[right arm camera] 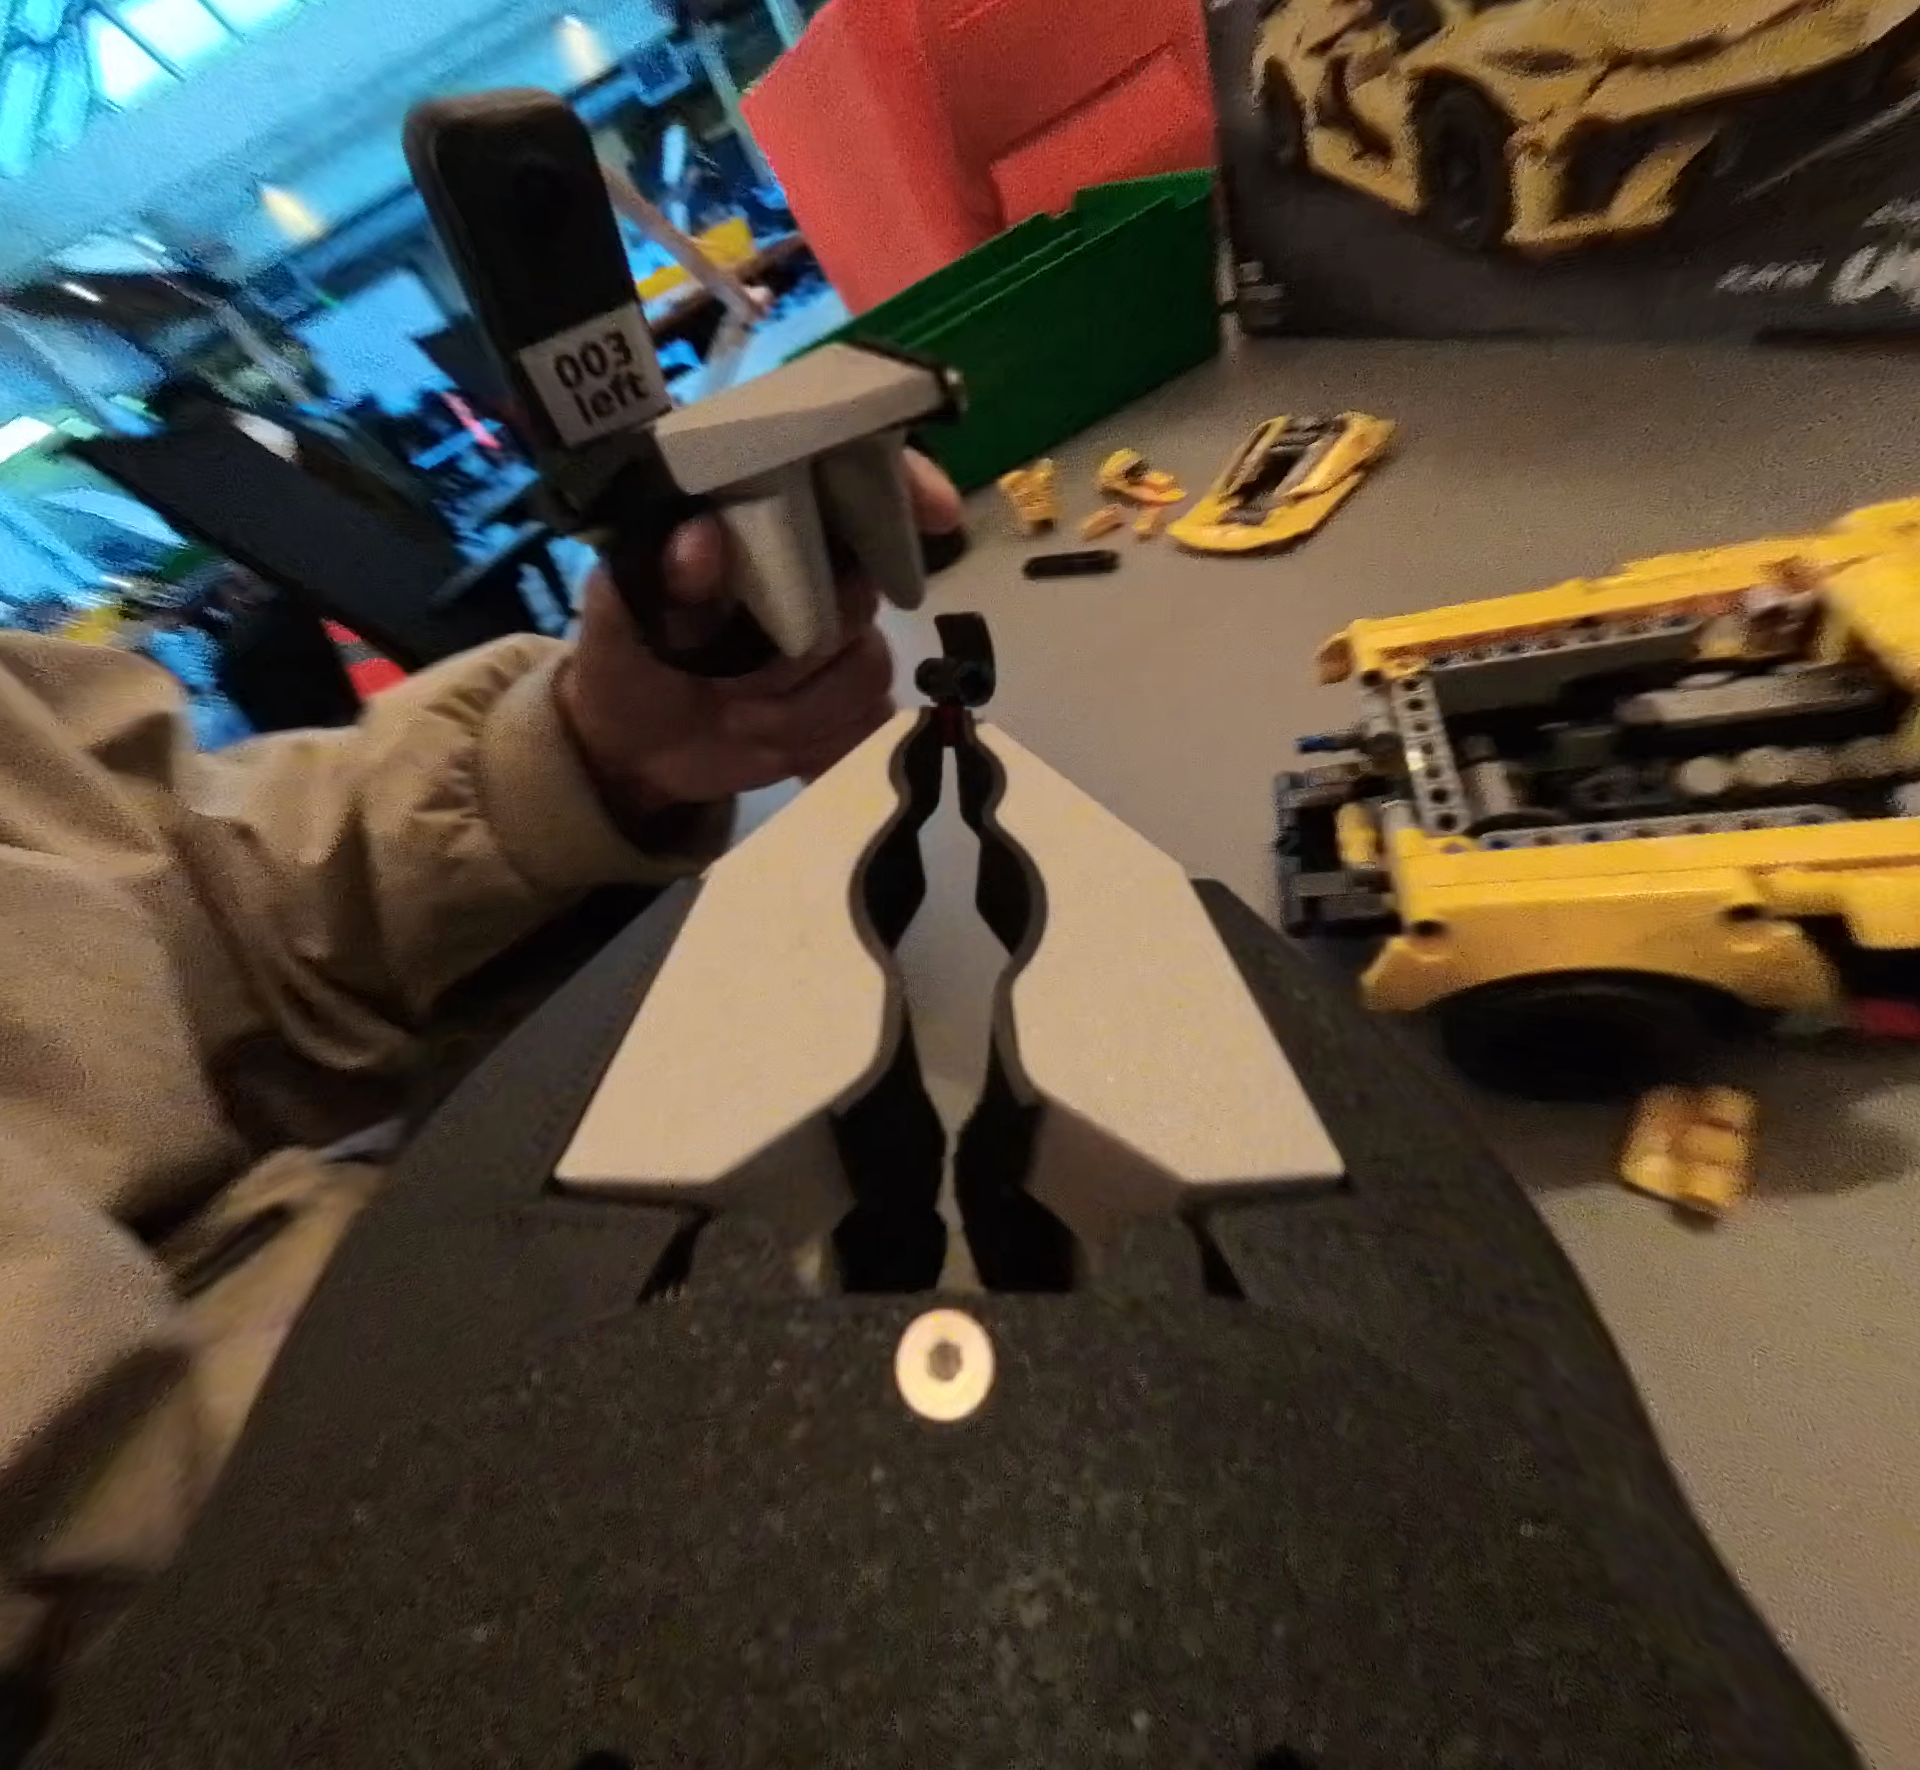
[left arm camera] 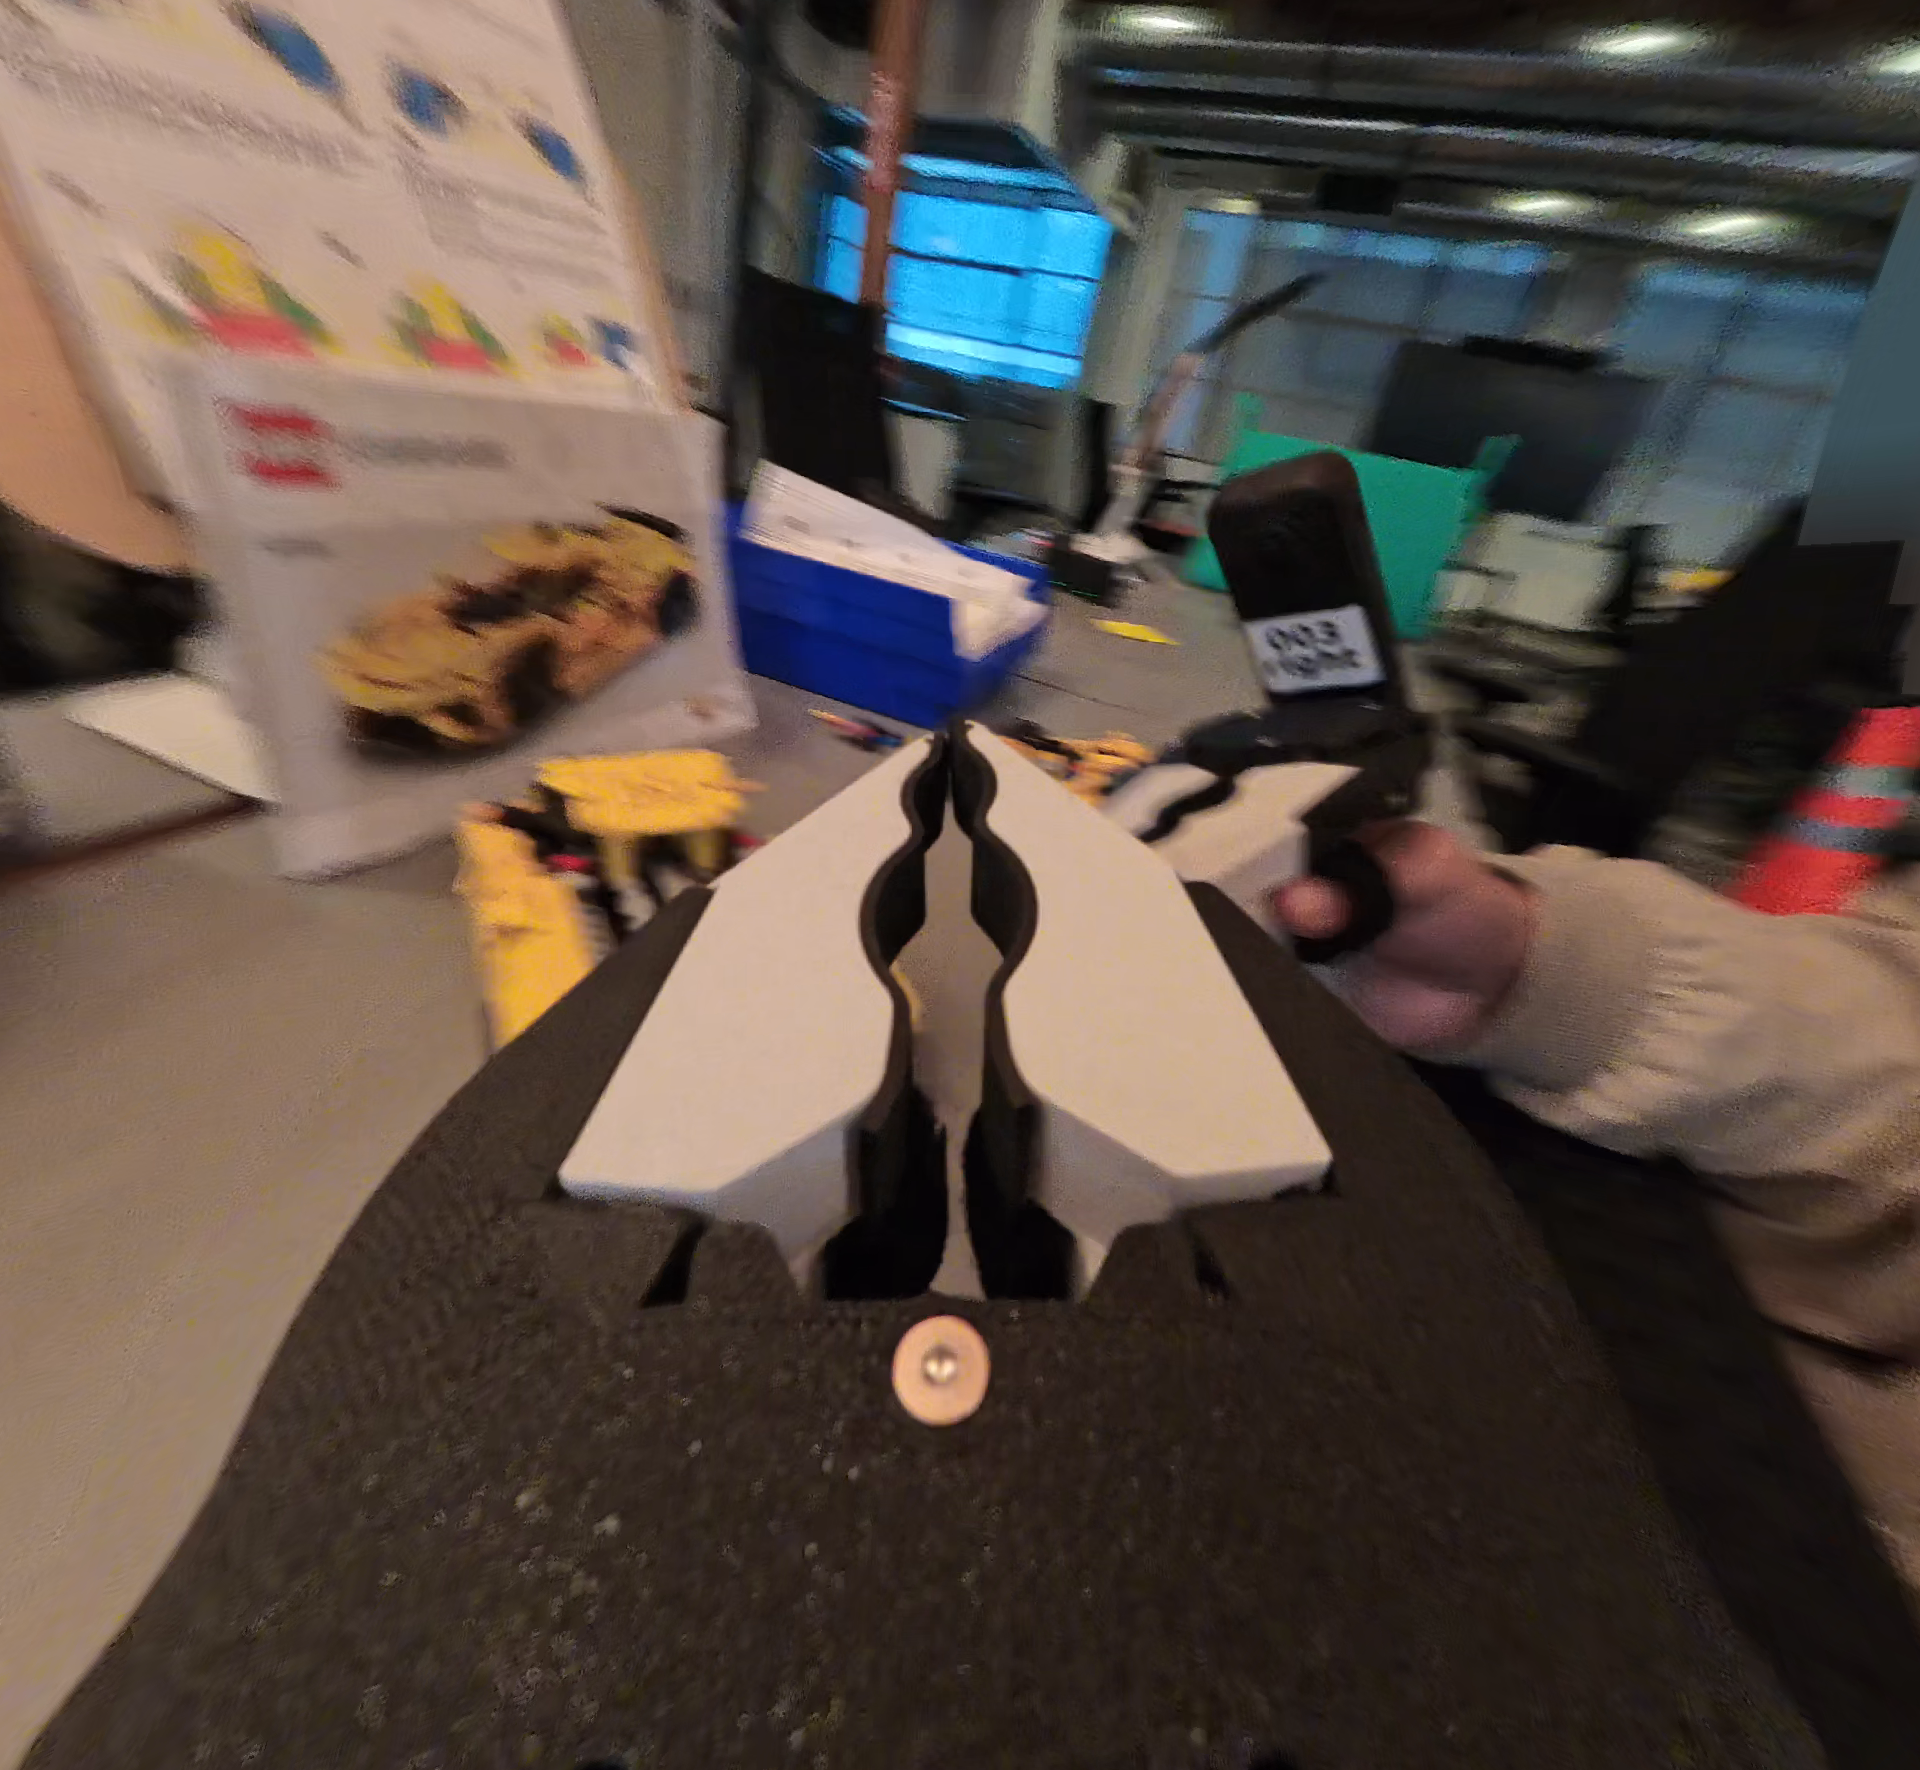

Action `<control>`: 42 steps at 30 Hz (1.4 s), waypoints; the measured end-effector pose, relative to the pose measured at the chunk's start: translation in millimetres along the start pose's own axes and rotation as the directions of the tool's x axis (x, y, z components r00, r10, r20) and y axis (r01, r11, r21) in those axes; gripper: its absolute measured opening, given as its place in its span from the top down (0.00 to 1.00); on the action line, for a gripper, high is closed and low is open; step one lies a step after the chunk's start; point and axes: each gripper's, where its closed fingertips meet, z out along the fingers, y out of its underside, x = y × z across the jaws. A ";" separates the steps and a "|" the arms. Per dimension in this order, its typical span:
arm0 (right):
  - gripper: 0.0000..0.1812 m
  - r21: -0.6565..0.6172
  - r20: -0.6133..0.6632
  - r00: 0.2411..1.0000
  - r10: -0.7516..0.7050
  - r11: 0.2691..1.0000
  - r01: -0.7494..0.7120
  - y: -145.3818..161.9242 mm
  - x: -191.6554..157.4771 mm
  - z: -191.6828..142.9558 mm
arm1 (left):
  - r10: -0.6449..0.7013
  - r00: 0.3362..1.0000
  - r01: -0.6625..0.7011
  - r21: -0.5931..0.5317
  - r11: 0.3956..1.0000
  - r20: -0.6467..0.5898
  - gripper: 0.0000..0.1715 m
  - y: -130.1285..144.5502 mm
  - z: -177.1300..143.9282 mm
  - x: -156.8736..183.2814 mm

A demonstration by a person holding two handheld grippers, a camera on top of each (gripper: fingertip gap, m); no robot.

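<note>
My right gripper (right arm camera: pixel 951 733) is shut on a small black brick piece with a red pin (right arm camera: pixel 961 660), which sticks up from its fingertips above the grey table. My left gripper (left arm camera: pixel 954 744) is shut, its tips touching, with nothing visible between them. It is held up in the air and also shows in the right wrist view (right arm camera: pixel 810 432), gripped by a hand. A partly built yellow brick car (right arm camera: pixel 1610 785) lies on the table to the right of my right gripper. In the left wrist view the car (left arm camera: pixel 623 827) sits just beyond my left gripper. The right gripper (left arm camera: pixel 1247 785) shows there too.
A yellow body panel (right arm camera: pixel 1278 484), small yellow pieces (right arm camera: pixel 1132 484), a black piece (right arm camera: pixel 1070 563) and a loose yellow part (right arm camera: pixel 1688 1149) lie on the table. A green bin (right arm camera: pixel 1039 338), a red paper bag (right arm camera: pixel 987 58) and the car's box (right arm camera: pixel 1558 58) stand behind. A blue bin (left arm camera: pixel 883 619), an instruction sheet (left arm camera: pixel 291 110) and an orange cone (left arm camera: pixel 1849 816) are nearby.
</note>
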 end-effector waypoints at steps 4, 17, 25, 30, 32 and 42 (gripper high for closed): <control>0.99 0.003 -0.031 0.995 -0.090 0.996 0.090 -2.3 -4.8 0.8 | -0.142 0.983 0.139 -0.027 0.990 -0.115 0.93 7.0 1.5 13.3; 1.00 0.052 0.064 0.998 0.023 0.998 -0.026 -8.4 -14.5 -0.8 | -0.250 0.946 0.226 -0.131 0.965 -0.205 0.97 30.8 14.7 35.4; 0.99 0.059 0.113 0.987 0.118 0.990 -0.125 -7.3 -15.0 -2.8 | -0.165 0.979 0.150 -0.126 0.981 -0.123 1.00 28.6 17.6 28.3; 0.99 -0.012 0.129 0.971 0.201 0.980 -0.201 5.1 -10.1 -1.5 | -0.068 0.995 0.053 -0.186 0.981 -0.076 1.00 41.1 17.6 25.7; 0.99 -0.012 0.105 0.979 0.173 0.985 -0.172 4.8 -9.5 -1.5 | -0.032 0.998 0.019 -0.200 0.980 -0.061 1.00 41.5 18.3 25.2; 1.00 -0.375 0.031 0.991 0.133 0.920 -0.112 79.0 -11.6 17.0 | -0.033 0.956 0.049 -0.047 0.998 0.291 1.00 3.3 0.3 -45.0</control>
